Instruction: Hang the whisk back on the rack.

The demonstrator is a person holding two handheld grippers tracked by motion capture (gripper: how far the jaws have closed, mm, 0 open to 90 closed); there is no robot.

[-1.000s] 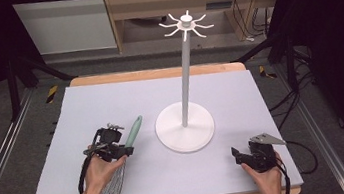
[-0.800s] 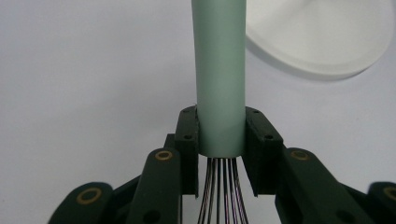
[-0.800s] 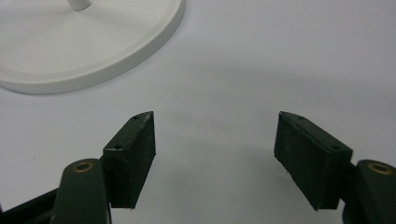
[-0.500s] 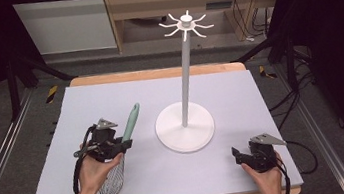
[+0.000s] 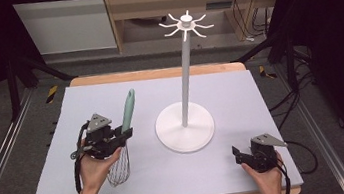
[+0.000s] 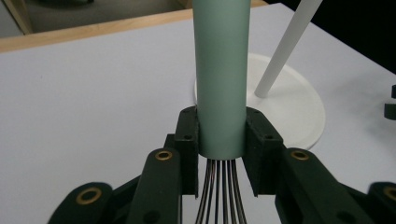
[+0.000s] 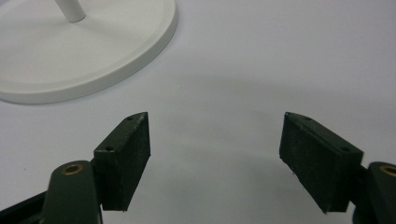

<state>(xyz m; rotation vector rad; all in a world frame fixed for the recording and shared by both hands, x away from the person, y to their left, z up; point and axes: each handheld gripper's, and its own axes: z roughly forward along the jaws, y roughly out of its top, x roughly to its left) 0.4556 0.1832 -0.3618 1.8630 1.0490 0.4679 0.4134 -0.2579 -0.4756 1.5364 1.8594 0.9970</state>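
The left gripper [image 6: 220,140] clamps the whisk [image 5: 125,133] low on its green handle, where the wires begin; in the left gripper view the handle's top and the wire loops are cut off. The whisk is tilted left of the white stand [image 5: 185,125] on the mat [image 5: 239,88]. The right gripper [image 7: 215,154] gapes, holding nothing, near the stand's base.

A whisk [image 5: 123,133] with a pale green handle and wire loops is tilting handle-up, left of the white hook stand [image 5: 187,125] standing upright on the tabletop [image 5: 218,81].
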